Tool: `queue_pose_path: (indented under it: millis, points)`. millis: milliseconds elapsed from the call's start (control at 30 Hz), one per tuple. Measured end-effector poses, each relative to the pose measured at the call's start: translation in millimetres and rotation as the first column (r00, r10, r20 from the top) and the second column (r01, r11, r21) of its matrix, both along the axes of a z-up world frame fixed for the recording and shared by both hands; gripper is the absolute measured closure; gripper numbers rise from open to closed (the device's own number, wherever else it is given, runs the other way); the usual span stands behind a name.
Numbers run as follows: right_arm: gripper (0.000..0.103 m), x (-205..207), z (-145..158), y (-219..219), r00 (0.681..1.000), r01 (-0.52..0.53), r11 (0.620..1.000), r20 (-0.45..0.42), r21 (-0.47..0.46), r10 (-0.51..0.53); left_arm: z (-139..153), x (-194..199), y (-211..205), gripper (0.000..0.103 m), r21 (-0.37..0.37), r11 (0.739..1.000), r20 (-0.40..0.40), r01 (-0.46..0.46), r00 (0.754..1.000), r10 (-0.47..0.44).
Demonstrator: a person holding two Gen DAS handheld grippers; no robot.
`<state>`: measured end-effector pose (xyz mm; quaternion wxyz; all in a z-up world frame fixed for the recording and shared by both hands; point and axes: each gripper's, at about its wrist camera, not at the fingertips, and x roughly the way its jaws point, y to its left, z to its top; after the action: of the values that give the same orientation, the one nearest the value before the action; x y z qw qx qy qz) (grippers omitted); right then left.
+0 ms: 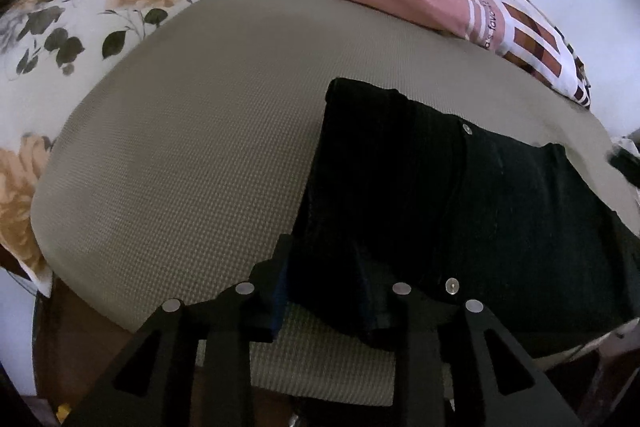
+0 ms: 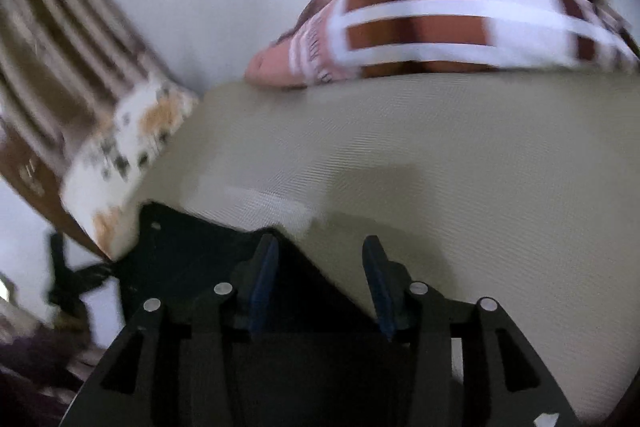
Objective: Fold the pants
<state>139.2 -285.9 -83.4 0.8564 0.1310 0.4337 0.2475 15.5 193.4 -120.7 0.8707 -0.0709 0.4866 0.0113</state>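
While the left gripper (image 1: 326, 287) spreads its fingers around a dark fold of the pants (image 1: 460, 207) on the khaki mattress (image 1: 180, 147), the right gripper (image 2: 320, 269) hangs open, its left finger over black cloth.

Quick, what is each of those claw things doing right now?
Left gripper: open, with the black pants edge between its fingers.
Right gripper: open, holding nothing.

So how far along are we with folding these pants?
Partly done, it seems. The black denim pants lie on the beige textured mattress as a compact stacked block, so at least one fold looks made. In hand: the left tongs are at the block's near edge, apparently gripping it. The right tongs are open, holding nothing. Left: finishing this fold and letting go.
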Motion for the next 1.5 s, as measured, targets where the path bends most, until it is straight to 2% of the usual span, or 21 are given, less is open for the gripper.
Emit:
queue_pose_path:
  millis: [100, 133, 167, 233, 333, 367, 433, 600, 667, 733, 867, 1000, 1067, 1167, 1333, 1400, 1500]
  points:
    - [0.048, -60.7, 16.5, -52.5, 0.994, 0.104, 0.994, 0.019, 0.035, -0.104, 2.4, -0.4, 5.5, 0.060, -0.023, 0.999, 0.005, -0.030, 1.000, 0.030]
    - [0.046, -81.5, 19.8, -69.5, 0.990, 0.142, 0.989, 0.021, 0.038, -0.143, 4.2, 0.0, 7.8, 0.051, -0.029, 0.999, 0.000, -0.039, 0.999, 0.039]
    - [0.046, -110.5, 22.3, -93.7, 0.978, 0.205, 0.978, 0.021, 0.048, -0.206, 6.8, 0.0, 9.8, 0.046, -0.029, 0.998, 0.001, -0.052, 0.999, 0.052]
    - [0.045, -158.2, 22.7, -136.5, 0.946, 0.322, 0.943, 0.010, 0.084, -0.324, 18.3, -3.6, 13.3, 0.046, -0.017, 0.996, 0.037, -0.086, 0.996, 0.087]
    - [0.044, -235.1, 15.8, -205.9, 0.859, 0.509, 0.846, -0.025, 0.158, -0.512, 35.0, -7.2, 12.4, 0.034, 0.029, 0.992, 0.094, -0.122, 0.988, 0.119]
    - [0.044, -263.7, 10.1, -229.1, 0.817, 0.573, 0.802, -0.045, 0.167, -0.575, 41.6, -9.1, 10.1, 0.033, 0.043, 0.990, 0.120, -0.132, 0.985, 0.126]
    - [0.044, -306.6, -2.7, -253.9, 0.754, 0.655, 0.739, -0.073, 0.160, -0.653, 54.3, -13.0, 0.1, 0.033, 0.030, 0.993, 0.160, -0.112, 0.981, 0.105]
    - [0.044, -372.8, -40.9, -290.5, 0.636, 0.767, 0.604, -0.136, 0.215, -0.760, 68.6, -14.7, -44.6, 0.030, 0.051, 0.999, 0.173, 0.005, 0.985, -0.014]
    - [0.044, -389.0, -57.3, -302.4, 0.593, 0.794, 0.539, -0.165, 0.282, -0.788, 73.2, -17.9, -70.1, 0.029, 0.079, 0.995, 0.174, 0.056, 0.982, -0.069]
    - [0.044, -402.3, -71.8, -313.1, 0.569, 0.798, 0.477, -0.198, 0.369, -0.798, 76.9, -20.9, -91.2, 0.028, 0.093, 0.990, 0.176, 0.102, 0.977, -0.117]
    - [0.044, -406.2, -92.5, -327.2, 0.565, 0.775, 0.405, -0.246, 0.485, -0.788, 84.6, -33.3, -135.0, 0.021, 0.164, 0.969, 0.185, 0.185, 0.959, -0.214]
    - [0.044, -394.3, -100.1, -328.8, 0.589, 0.737, 0.379, -0.257, 0.559, -0.767, 87.4, -42.0, -165.2, 0.019, 0.231, 0.943, 0.183, 0.238, 0.942, -0.283]
    - [0.044, -383.0, -99.9, -325.7, 0.611, 0.709, 0.374, -0.257, 0.598, -0.749, 87.1, -45.2, -178.0, 0.015, 0.256, 0.932, 0.177, 0.259, 0.935, -0.308]
    - [0.044, -374.8, -92.5, -320.9, 0.637, 0.675, 0.389, -0.229, 0.627, -0.737, 82.9, -46.3, -190.1, 0.014, 0.263, 0.921, 0.153, 0.287, 0.930, -0.333]
    - [0.045, -366.2, -74.3, -318.2, 0.655, 0.645, 0.428, -0.170, 0.633, -0.736, 78.6, -47.8, -200.6, 0.014, 0.260, 0.915, 0.139, 0.309, 0.926, -0.352]
    - [0.045, -363.2, -71.7, -318.0, 0.647, 0.673, 0.454, -0.166, 0.583, -0.744, 76.9, -47.3, -201.5, 0.014, 0.255, 0.915, 0.130, 0.313, 0.926, -0.353]
    - [0.043, -362.9, -74.8, -315.6, 0.636, 0.701, 0.470, -0.173, 0.536, -0.752, 73.6, -46.7, -199.9, 0.014, 0.243, 0.917, 0.116, 0.315, 0.929, -0.350]
